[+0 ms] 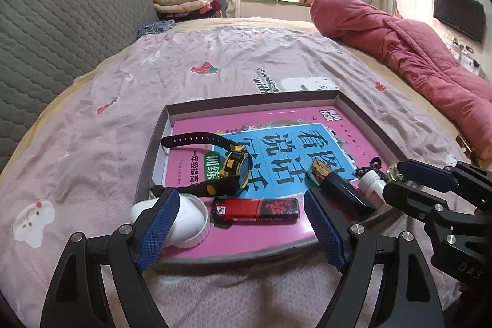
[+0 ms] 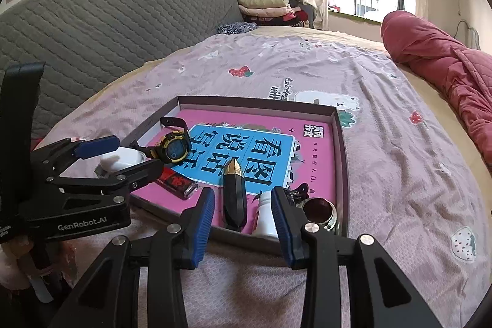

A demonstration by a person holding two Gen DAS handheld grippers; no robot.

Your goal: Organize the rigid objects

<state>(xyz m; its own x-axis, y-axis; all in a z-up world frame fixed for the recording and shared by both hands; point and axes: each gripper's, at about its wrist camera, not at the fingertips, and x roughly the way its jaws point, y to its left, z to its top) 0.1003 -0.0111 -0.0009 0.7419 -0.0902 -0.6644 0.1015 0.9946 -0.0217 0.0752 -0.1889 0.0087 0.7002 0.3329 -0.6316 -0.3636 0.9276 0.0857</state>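
A shallow grey box (image 1: 246, 102) lies on the bed with a pink-and-blue book (image 1: 295, 149) as its floor. On the book rest a black-and-yellow watch (image 1: 235, 168), a red lighter (image 1: 256, 209), a white cap (image 1: 187, 220), a black faceted tube (image 1: 335, 186) and a small white bottle (image 1: 373, 183). My left gripper (image 1: 243, 225) is open at the box's near edge, with the lighter just ahead of its gap. My right gripper (image 2: 243, 220) is also open; the black tube (image 2: 235, 199) shows between its pads untouched, and the white bottle (image 2: 265, 214) sits by the right pad.
A round metal-rimmed jar (image 2: 319, 211) and a black hair clip (image 2: 299, 192) sit in the box's near right corner. A grey quilted headboard (image 2: 107, 20) lines the left, and a red quilt (image 1: 399, 45) lies on the far right of the pink sheet (image 1: 184, 66).
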